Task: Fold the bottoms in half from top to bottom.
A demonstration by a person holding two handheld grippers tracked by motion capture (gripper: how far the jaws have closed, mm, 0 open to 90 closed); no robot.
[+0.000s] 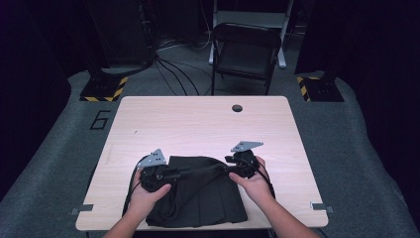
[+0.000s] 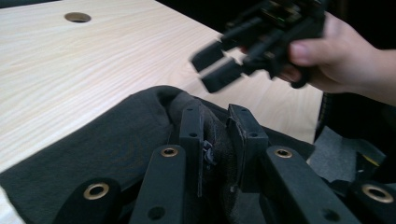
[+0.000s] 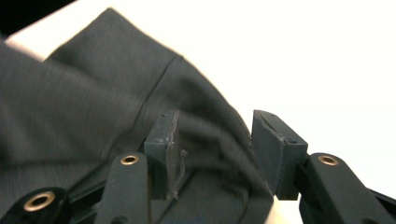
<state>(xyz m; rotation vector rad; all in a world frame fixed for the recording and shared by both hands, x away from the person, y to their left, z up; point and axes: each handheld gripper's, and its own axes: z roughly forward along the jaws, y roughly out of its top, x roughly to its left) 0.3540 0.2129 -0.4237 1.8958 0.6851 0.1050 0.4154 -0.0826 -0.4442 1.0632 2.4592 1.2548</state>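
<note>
Dark garment [image 1: 203, 191] is lying at lower centre of the bench [image 1: 198, 124], near its front edge. Left tongs [image 1: 174, 173] are pinching a bunched fold of the garment, jaws clamping narrow. Right tongs [image 1: 224, 168] are sitting over its upper right edge, jaws standing partly apart with fabric between them, pads not pressing.

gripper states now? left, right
Left gripper: closed on a fold of the dark cloth.
Right gripper: fingers apart, cloth between them, grip cannot be told.
</note>
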